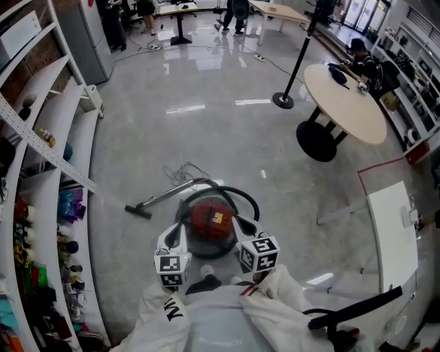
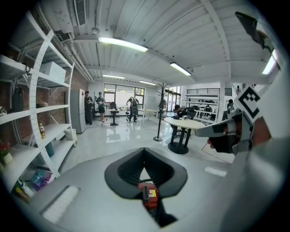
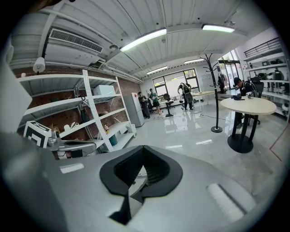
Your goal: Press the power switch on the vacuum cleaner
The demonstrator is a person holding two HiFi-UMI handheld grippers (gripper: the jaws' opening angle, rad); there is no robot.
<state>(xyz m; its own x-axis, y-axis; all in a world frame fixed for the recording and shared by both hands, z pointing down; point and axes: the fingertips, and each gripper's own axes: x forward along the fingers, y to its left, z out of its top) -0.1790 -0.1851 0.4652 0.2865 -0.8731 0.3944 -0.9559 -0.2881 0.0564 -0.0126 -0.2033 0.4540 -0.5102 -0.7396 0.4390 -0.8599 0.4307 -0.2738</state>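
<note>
Saw shelves [image 1: 41,206] packed with small goods along the left edge of the floor [image 1: 227,137]. Noted a round table [image 1: 347,103] toward the far right corner, with a person [image 1: 364,65] seated at it and a black pole [image 1: 294,65] on a round base just left of it. Noted a white desk [image 1: 392,234] by the right edge, beside a red line [image 1: 381,165] taped on the floor. Made out more people [image 1: 237,10] at the far edge.

Found a loose cord [image 1: 182,172] lying just beyond the vacuum [image 1: 208,223], and a grey wand [image 1: 172,192] running from it to a floor head [image 1: 139,210] on the side toward the left edge.

Found the vacuum near the floor's near edge, about midway across. Saw a round red body with a yellow label [image 1: 218,218] on top, ringed by a black hose [image 1: 244,199]. Could not pick out the switch.

Held the left gripper [image 1: 170,239] at the vacuum's left side and the right gripper [image 1: 246,227] at its right, both just beside the body. Could not tell whether either touched it. Had both pairs of jaws closed tip to tip, gripping nothing. Caught, in the left gripper view, a slice of the red body with a ribbed black strip through the gap behind the joined tips.
</note>
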